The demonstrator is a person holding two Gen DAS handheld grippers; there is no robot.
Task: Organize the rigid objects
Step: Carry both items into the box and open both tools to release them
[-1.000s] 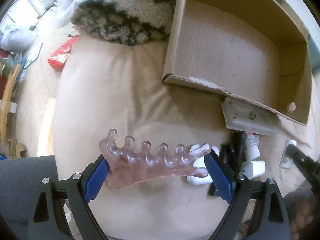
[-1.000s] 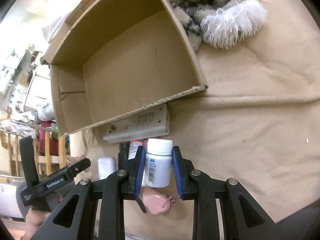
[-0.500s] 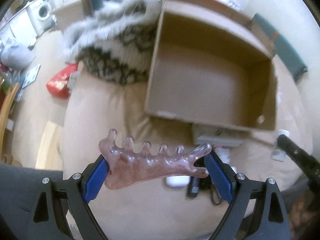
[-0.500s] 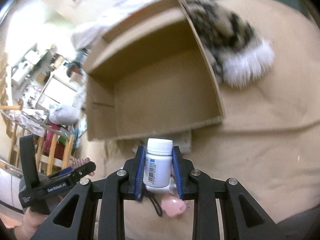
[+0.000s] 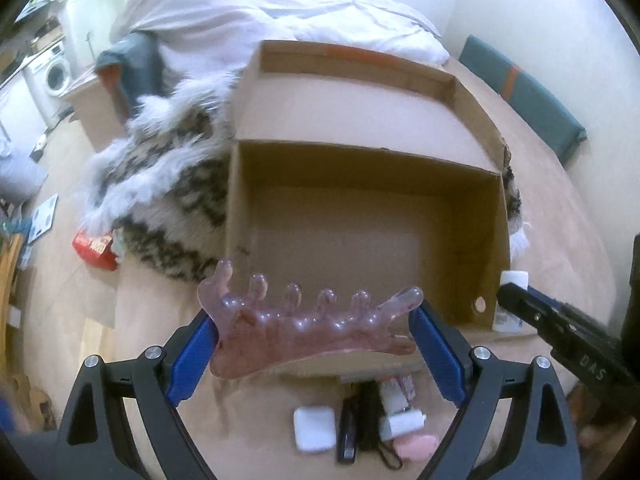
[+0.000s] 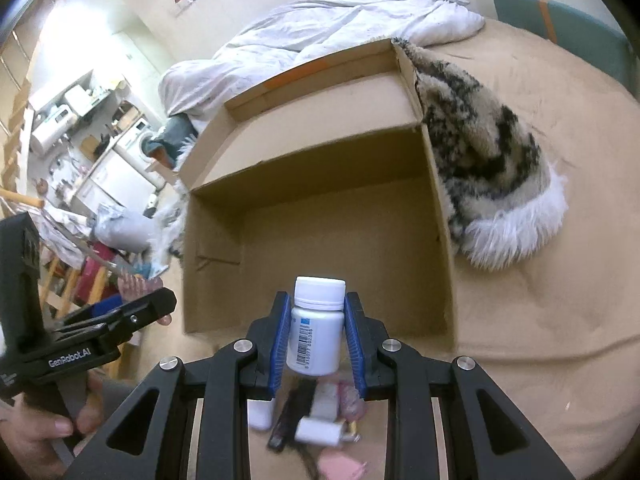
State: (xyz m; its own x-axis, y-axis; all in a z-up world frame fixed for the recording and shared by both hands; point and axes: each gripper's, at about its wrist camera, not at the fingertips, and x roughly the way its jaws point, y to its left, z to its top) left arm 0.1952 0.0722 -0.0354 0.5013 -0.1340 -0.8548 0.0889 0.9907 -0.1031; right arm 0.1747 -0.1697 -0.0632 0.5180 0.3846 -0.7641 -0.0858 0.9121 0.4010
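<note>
Left claw [image 5: 316, 322] clamps the pink comb [image 5: 308, 330] by its ends, right claw [image 6: 318, 334] pinches the white bottle [image 6: 318, 330], both at the cardboard box's [image 5: 360, 248] near edge; releasing early risks dropping them outside it.

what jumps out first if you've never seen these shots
An open, empty cardboard box fills the middle, set on a tan bed cover beside a spotted furry blanket. In front of it the left gripper clamps a pink knobbed massage comb, while the right gripper grips a white pill bottle.
</note>
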